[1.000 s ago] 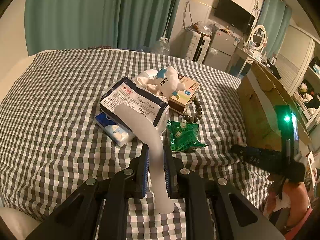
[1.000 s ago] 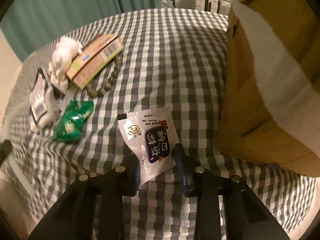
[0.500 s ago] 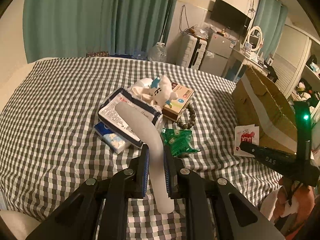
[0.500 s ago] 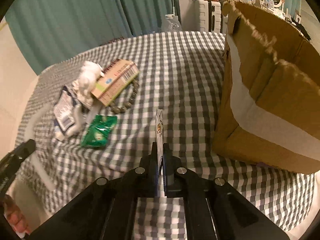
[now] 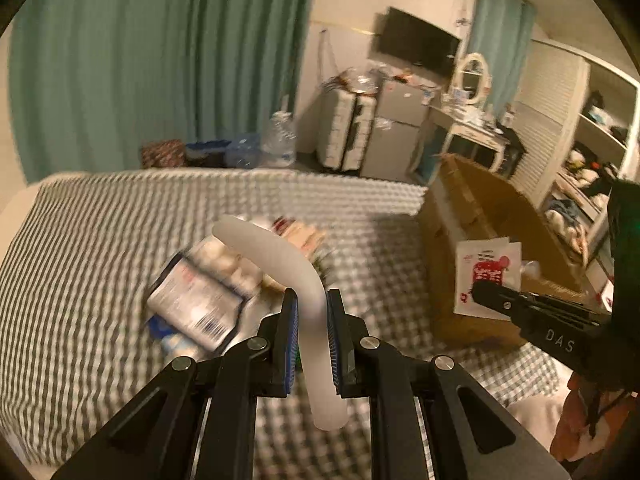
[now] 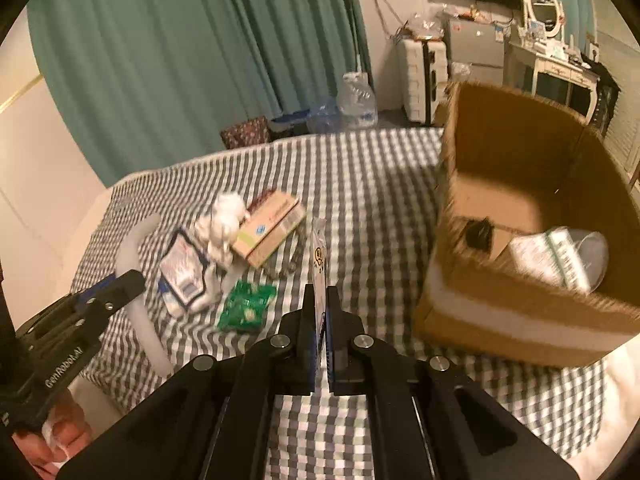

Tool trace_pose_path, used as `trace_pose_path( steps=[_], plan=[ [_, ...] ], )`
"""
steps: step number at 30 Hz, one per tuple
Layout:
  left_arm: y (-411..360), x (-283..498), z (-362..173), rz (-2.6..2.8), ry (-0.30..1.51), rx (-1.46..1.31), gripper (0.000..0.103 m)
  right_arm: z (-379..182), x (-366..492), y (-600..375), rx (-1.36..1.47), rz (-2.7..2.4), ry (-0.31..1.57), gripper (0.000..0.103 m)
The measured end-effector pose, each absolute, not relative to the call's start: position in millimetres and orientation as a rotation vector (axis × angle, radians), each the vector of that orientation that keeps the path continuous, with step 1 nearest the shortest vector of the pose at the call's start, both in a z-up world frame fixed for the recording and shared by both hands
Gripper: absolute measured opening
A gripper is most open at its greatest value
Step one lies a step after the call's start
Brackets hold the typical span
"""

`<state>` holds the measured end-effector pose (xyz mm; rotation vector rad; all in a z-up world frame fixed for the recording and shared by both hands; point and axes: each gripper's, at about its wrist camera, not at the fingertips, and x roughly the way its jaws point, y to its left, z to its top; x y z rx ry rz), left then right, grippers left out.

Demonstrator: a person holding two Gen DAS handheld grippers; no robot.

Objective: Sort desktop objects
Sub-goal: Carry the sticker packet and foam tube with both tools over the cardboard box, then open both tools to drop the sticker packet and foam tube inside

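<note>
My left gripper (image 5: 312, 300) is shut on a curved, frosted white plastic piece (image 5: 276, 256), held above the checked cloth. In the right wrist view that white piece (image 6: 134, 248) shows at the left beside the left gripper's fingers (image 6: 116, 288). My right gripper (image 6: 319, 296) is shut on a thin white snack packet (image 6: 319, 256), seen edge-on and lifted off the cloth. The same packet (image 5: 486, 276) appears with red print in the left wrist view, in front of the open cardboard box (image 6: 472, 280).
On the checked cloth (image 6: 360, 184) lie a tissue pack (image 6: 182, 276), a white plush toy (image 6: 224, 220), a small carton (image 6: 268, 228) and a green packet (image 6: 246, 306). The box holds a white packet (image 6: 552, 260) and a dark item (image 6: 478, 232). A hand (image 6: 48, 440) shows bottom left.
Both grippers have risen off the cloth. The right gripper closed on the snack packet and lifted it upright, so the box's inside now shows. The left still carries the white piece.
</note>
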<state>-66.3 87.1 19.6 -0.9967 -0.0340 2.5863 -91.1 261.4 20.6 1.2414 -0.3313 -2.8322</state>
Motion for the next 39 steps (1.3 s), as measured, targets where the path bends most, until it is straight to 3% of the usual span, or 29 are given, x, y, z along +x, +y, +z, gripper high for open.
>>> trace_pose_path(
  steps=[11,21,22,23,24,26,28,31,39],
  plan=[
    [236,-90,87,2.302,0.012,-0.887,0.014,88,-103,377,1.269,-3.008,-0.409,0.003],
    [351,-111,55,2.118,0.129,-1.003,0.015,73,-108,477,1.461,-3.054,-0.553,0.004],
    [355,-114,49,2.128,0.151,-1.019,0.023,68,-109,481,1.484,-3.043,-0.560,0.005],
    [357,-115,45,2.155,0.185,-1.037,0.038,63,-110,484,1.506,-3.037,-0.568,0.009],
    [361,-117,41,2.183,0.230,-1.057,0.043,59,-110,486,1.526,-3.027,-0.583,0.015],
    [357,-122,40,2.242,0.278,-1.072,0.067,53,-111,489,1.565,-3.028,-0.604,0.044],
    [348,-127,45,2.277,0.281,-1.077,0.089,53,-106,490,1.536,-3.039,-0.630,0.052],
    [323,-128,61,2.304,0.237,-1.045,0.091,60,-101,487,1.507,-3.037,-0.654,0.053],
    [200,-135,103,2.563,0.291,-0.953,0.103,99,-84,424,1.324,-3.072,-0.490,0.057]
  ],
)
